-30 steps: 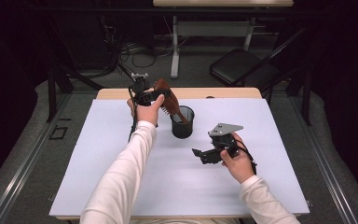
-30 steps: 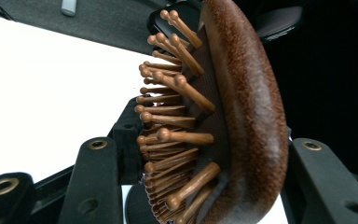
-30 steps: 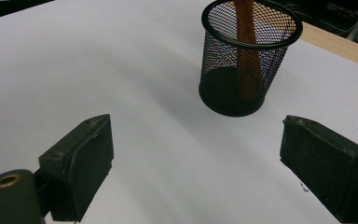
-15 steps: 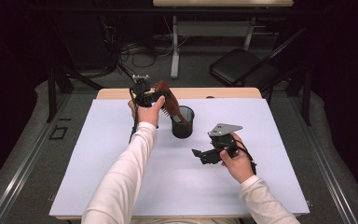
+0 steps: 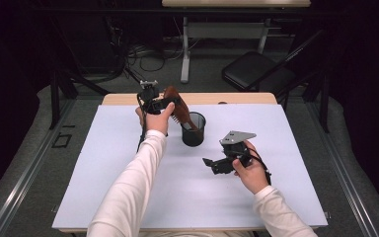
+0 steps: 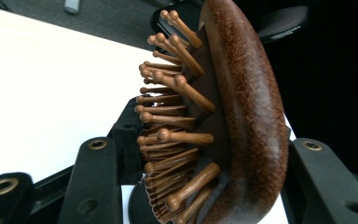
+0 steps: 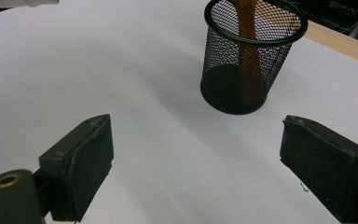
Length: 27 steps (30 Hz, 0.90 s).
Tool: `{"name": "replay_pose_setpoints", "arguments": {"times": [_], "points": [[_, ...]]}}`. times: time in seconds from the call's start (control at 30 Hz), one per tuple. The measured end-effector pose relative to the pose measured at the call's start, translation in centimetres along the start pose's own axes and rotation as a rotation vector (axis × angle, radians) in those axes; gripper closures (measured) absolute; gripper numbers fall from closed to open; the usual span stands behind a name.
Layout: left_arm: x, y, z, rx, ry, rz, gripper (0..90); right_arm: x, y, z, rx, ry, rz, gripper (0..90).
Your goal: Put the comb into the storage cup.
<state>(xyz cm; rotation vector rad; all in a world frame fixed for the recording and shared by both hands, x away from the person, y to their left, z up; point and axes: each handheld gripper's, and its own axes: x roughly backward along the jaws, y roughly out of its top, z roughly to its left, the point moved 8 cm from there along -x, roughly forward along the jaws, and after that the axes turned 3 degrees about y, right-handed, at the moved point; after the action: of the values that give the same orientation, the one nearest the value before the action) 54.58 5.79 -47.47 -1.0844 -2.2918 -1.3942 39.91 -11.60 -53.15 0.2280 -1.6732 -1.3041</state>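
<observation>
Nothing has shifted since a second ago: left gripper (image 5: 164, 102) stays clamped on the wooden hairbrush (image 6: 233, 116) by its head, handle slanting down inside the mesh cup (image 5: 193, 129) on the table (image 5: 103, 163); right gripper (image 5: 212, 163), jaws spread and empty, waits nearby.

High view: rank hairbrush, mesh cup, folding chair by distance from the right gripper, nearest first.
From the right gripper, at the table's right:
1. Mesh cup, black, up and left of it on the white sheet.
2. Hairbrush, wooden, beyond the cup, clamped in the left gripper, handle down in the cup.
3. Folding chair, on the floor behind the table, right of centre.
</observation>
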Motion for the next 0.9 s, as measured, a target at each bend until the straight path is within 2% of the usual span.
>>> {"name": "replay_pose_setpoints", "arguments": {"times": [0.3,0.9], "points": [[-0.05,0.0,0.09,0.014,0.009,-0.005,48.6,-0.05,-0.05,-0.02,0.001,0.0,0.003,9.4],[-0.09,0.02,0.18,0.013,0.01,-0.003,47.4,-0.15,-0.12,0.05,0.003,0.0,0.008,9.4]]}}
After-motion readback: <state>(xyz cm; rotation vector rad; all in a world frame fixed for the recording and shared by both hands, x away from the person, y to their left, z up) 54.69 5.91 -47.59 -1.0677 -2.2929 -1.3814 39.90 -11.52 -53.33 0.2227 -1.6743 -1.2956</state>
